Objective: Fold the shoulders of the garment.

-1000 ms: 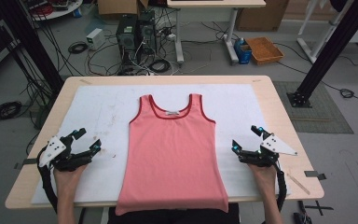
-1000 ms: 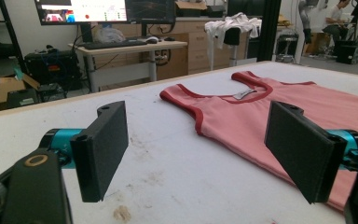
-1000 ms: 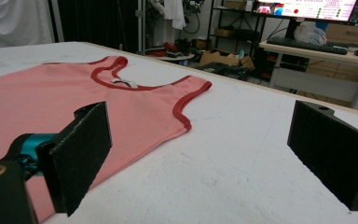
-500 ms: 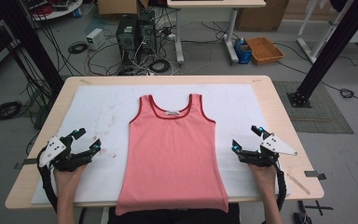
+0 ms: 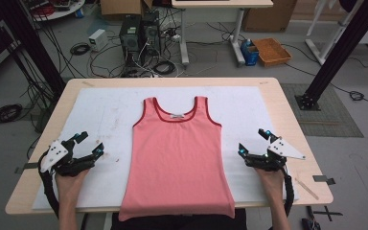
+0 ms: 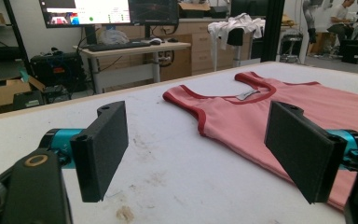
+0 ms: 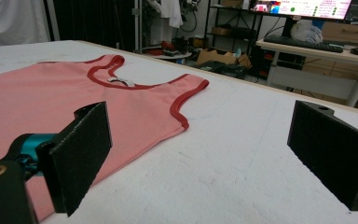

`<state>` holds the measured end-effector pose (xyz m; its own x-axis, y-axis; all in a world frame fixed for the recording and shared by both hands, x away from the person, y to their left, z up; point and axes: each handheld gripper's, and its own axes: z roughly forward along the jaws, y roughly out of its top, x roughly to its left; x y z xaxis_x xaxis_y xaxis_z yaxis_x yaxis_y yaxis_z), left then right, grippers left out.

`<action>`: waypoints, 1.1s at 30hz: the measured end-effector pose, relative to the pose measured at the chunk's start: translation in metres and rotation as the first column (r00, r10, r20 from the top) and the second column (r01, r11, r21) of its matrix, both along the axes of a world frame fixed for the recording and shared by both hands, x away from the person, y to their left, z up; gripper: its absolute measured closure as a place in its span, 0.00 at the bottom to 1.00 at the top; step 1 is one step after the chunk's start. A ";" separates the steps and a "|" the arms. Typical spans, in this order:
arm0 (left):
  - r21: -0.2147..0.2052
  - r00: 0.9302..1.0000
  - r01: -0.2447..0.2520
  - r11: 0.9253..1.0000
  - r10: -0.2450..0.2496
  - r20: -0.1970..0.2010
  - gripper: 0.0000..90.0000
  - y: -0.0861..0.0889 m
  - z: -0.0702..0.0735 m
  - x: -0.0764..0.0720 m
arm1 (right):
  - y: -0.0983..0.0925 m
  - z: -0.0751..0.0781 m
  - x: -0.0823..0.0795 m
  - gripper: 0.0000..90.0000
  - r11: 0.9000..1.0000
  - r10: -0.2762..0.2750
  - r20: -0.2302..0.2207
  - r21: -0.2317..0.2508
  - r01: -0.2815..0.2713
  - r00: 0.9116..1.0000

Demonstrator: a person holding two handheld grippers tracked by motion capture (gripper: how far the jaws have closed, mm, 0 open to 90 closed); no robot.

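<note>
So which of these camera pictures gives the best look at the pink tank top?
The high view: the whole pink tank top lies flat on the white mat, hem to straps. The left gripper view and right gripper view show only its upper part, low and slanted.

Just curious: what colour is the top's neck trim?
Dark red trim on the pink top, clearest in the high view.

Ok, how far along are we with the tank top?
Done: the pink tank top lies spread flat on the white mat. In hand: nothing; the left gripper and right gripper sit open either side, apart from it. Left: all handling.
</note>
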<state>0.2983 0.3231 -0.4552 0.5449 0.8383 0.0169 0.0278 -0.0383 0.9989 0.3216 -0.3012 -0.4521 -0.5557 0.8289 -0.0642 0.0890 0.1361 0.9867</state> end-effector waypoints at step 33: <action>0.047 0.997 0.052 0.998 -0.049 -0.052 0.24 -0.013 0.010 0.010 | 0.000 0.001 0.002 0.06 1.000 0.004 -0.023 0.018 -0.003 1.000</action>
<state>0.3087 0.3100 -0.4451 0.5879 0.8084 0.0281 0.0754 -0.0894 0.9931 0.3237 -0.3015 -0.4514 -0.5596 0.8280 -0.0362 0.1112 0.1183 0.9867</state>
